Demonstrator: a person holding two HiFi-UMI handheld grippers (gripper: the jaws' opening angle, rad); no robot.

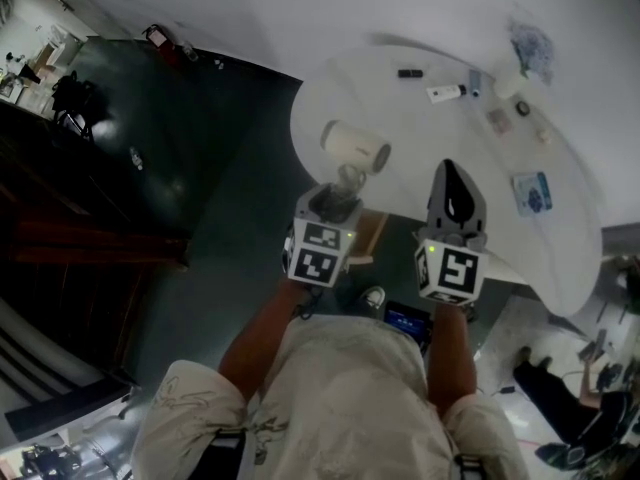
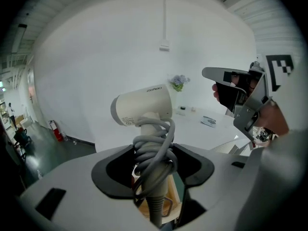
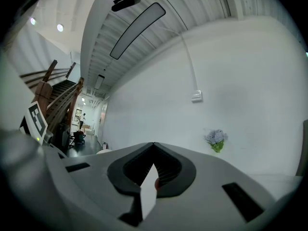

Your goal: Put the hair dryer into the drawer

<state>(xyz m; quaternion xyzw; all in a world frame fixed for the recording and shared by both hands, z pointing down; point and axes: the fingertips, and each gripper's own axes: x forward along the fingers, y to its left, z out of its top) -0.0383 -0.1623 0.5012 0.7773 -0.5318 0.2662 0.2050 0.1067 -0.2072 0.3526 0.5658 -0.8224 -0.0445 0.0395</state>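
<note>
Carry step: left gripper [image 2: 154, 163] clamps hair dryer [image 2: 143, 107] by cord-wrapped handle, right gripper [image 3: 154, 149] closed, empty; next, reach the drawer.

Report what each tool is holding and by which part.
The left tool clamps the hair dryer by its handle, over the wound cord. The right tool holds nothing, jaws shut.

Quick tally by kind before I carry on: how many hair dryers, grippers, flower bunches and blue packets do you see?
hair dryer: 1
grippers, left gripper and right gripper: 2
flower bunch: 1
blue packet: 1
Total: 5
</note>
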